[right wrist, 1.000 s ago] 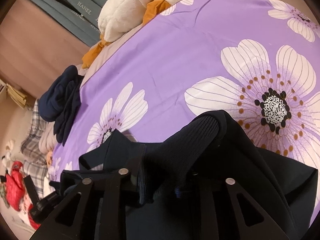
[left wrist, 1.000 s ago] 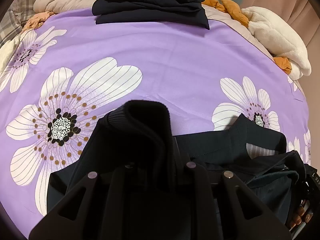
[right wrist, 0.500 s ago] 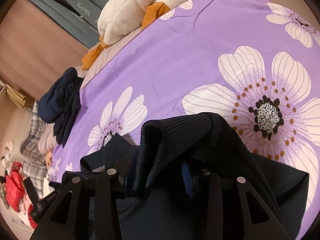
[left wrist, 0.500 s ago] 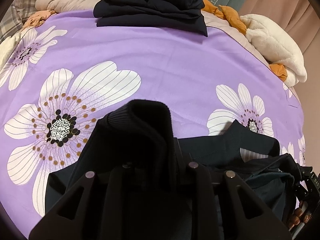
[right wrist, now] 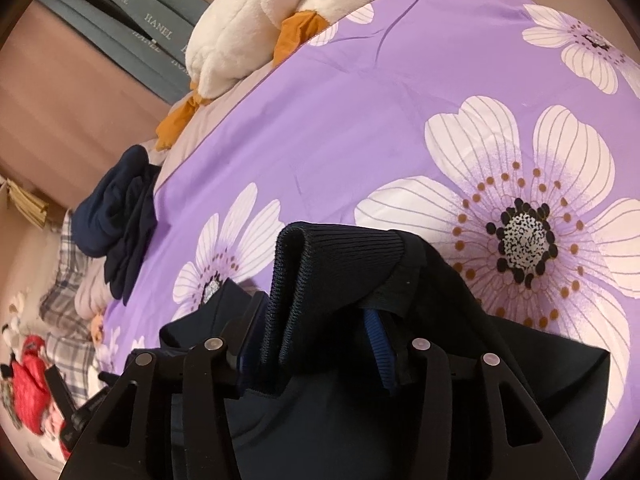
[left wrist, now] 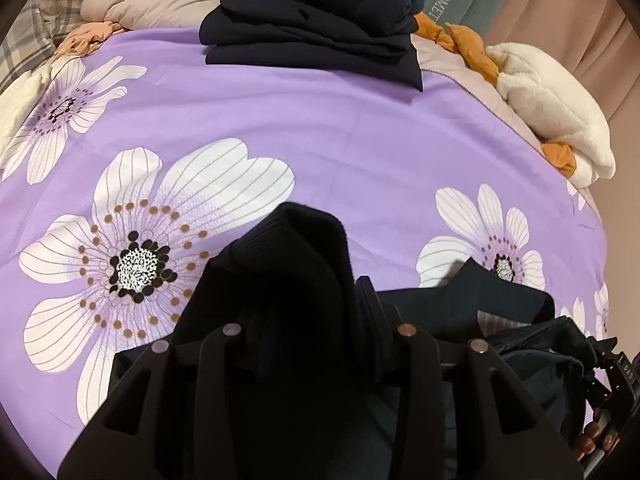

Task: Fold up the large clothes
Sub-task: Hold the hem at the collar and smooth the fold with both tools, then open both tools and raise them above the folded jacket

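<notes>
A dark navy garment lies bunched at the near edge of the purple flowered bedspread (left wrist: 320, 128). My left gripper (left wrist: 304, 300) has its jaws opening, and the garment's ribbed edge (left wrist: 288, 248) still stands up between the fingers. My right gripper (right wrist: 316, 320) is opening too. A ribbed band (right wrist: 344, 248) drapes loosely over it, and the blue pad (right wrist: 378, 344) of the right finger shows free of the cloth. The right-hand gripper body (left wrist: 616, 380) and some fingers of a hand (left wrist: 596, 440) appear at the lower right of the left wrist view.
A stack of folded dark clothes (left wrist: 312, 20) sits at the far edge of the bed, seen as well in the right wrist view (right wrist: 116, 216). A white plush toy with orange parts (left wrist: 552, 112) lies at the bed's far right. Plaid bedding (left wrist: 24, 32) is at the far left.
Both pairs of jaws have spread wider. The ribbed band in the right gripper has loosened and unfolded between the fingers. Neither hand has shifted much.
</notes>
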The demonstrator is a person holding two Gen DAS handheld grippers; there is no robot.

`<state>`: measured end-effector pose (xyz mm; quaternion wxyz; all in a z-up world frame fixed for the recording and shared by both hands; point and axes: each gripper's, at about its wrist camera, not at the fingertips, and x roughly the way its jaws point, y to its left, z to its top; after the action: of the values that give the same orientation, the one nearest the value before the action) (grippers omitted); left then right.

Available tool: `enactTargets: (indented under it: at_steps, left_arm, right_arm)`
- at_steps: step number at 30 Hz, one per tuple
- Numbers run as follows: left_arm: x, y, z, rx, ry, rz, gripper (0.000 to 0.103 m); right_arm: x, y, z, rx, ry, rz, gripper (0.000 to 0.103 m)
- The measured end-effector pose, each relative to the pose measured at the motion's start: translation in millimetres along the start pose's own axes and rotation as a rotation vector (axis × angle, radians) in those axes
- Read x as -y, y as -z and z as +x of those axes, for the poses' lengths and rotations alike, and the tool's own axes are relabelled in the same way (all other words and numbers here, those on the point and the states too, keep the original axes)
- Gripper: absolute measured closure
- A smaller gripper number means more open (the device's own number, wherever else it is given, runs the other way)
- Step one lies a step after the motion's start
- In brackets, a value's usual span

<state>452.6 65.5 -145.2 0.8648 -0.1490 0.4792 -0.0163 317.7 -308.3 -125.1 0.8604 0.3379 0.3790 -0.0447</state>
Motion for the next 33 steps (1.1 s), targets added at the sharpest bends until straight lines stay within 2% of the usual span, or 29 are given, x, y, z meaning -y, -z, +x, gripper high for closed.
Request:
enactTargets:
  at_steps: [18,28,32,33]
  left_arm:
    - [-1,-4,-4,0.034,-0.002,-0.008,0.064]
    - [1,-5,-5,0.045,-0.038,0.025,0.062]
    - [1,-5,-9,0.082,-0.065,0.038,0.055]
    - [1,-6,-11,0.102,-0.092,0.050,0.045]
  right_arm:
    - [5,-16,-10,0.027,0.021,0.020,0.041]
    - [8,-22,-20,0.079,0.056,0.019,0.033]
    - [6,-21,-18,0.076,0.068,0.010,0.033]
    - [5,-20,-17,0.072,0.068,0.006,0.033]
